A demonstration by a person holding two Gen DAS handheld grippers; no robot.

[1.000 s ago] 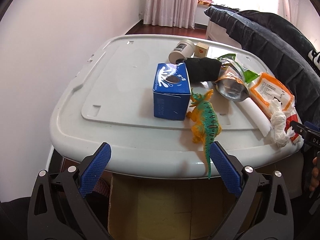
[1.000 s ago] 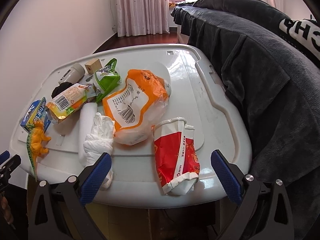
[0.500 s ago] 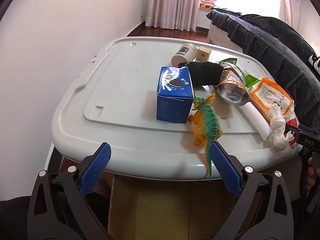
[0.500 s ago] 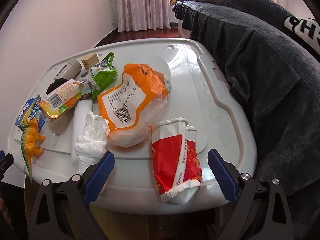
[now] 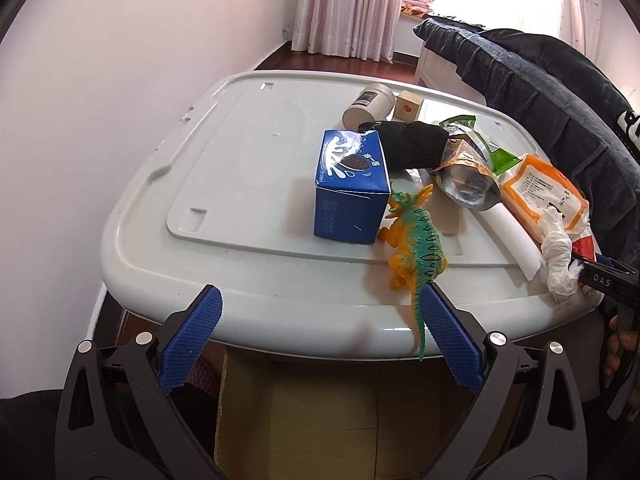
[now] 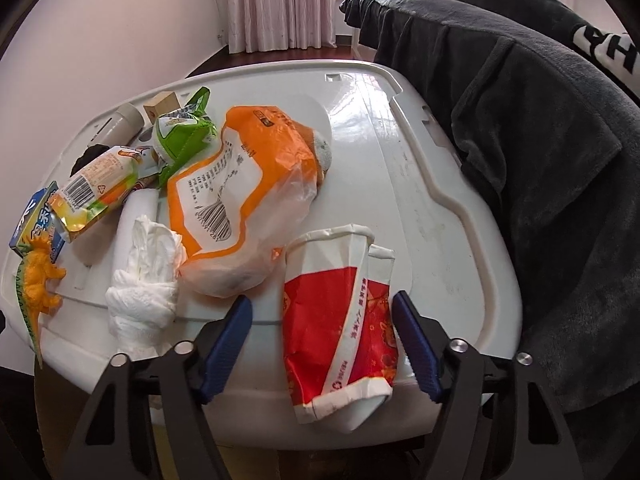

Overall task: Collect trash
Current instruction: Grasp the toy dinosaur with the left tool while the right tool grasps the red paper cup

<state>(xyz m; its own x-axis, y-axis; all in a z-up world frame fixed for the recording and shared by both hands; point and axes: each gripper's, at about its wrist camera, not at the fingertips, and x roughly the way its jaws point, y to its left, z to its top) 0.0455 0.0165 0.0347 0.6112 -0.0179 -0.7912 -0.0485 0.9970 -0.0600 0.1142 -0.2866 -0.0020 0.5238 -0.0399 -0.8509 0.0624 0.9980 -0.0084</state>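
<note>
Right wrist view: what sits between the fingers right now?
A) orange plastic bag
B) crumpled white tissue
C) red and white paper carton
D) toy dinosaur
C: the red and white carton lies at the lid's near edge between the right gripper's fingers, which have just been closing but do not yet press on it; the tissue, orange bag and dinosaur all lie further left.

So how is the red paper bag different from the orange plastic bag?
The red paper bag is opaque red and white, flattened, and sticks out over the lid's near edge between the right gripper's jaws. The orange plastic bag is partly see-through, puffy, and lies further in. Both are printed wrappers lying on the lid.
</note>
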